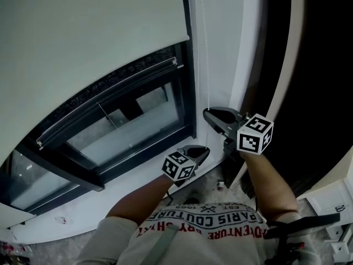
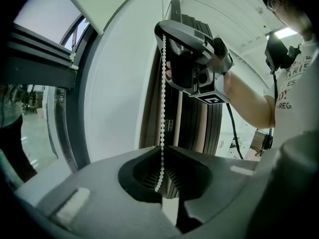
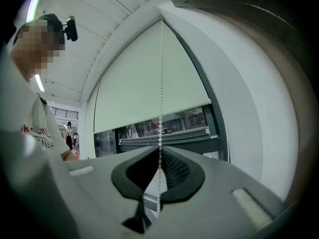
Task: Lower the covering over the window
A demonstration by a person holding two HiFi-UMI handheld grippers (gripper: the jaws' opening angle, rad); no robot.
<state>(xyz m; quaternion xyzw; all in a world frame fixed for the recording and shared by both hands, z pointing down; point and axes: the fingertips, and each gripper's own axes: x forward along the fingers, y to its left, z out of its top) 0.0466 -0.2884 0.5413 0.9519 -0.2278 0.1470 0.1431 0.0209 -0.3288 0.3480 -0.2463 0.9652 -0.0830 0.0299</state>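
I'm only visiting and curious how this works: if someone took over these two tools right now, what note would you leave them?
Left gripper: shut on the bead chain, below the other.
Right gripper: shut on the chain, higher up.
Blind: covers the top of the window; its lower part is bare.
Done: blind partly down.
Left: likely more pulls on the chain until the window is covered.

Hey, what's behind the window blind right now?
Below the blind, bare glass and the dark window frame show. Whatever lies behind the lowered part is covered.
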